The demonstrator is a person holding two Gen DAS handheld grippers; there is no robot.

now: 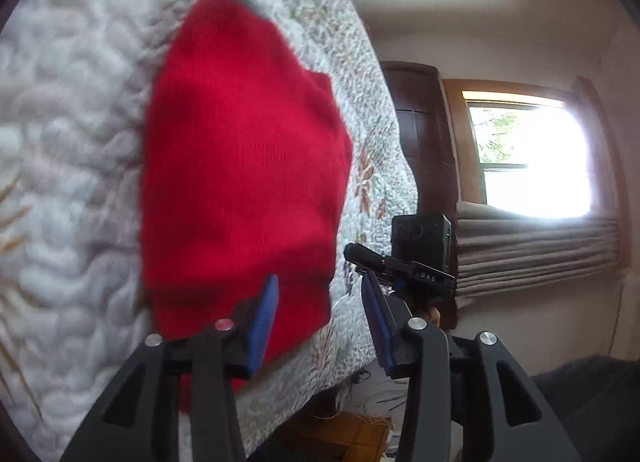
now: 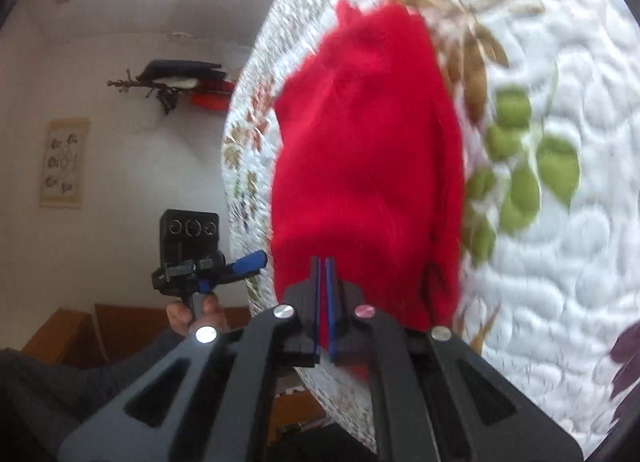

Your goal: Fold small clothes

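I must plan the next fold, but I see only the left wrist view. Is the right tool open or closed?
Observer: Closed. The right tool has its blue pads almost touching, in front of the red garment.
Operator: Does the garment lie flat on that side?
Observer: Not fully. Its near corner, beside the green leaves printed on the quilt, looks bunched in loose folds, though the picture is blurred.

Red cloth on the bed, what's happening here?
A person with a gripper in each hand is folding a small red knit garment on a quilted bedspread. The left gripper is open, its fingers apart at the garment's near edge and holding nothing. The right gripper is shut at the cloth's near edge; whether it pinches fabric is unclear. The garment looks bunched, partly folded.
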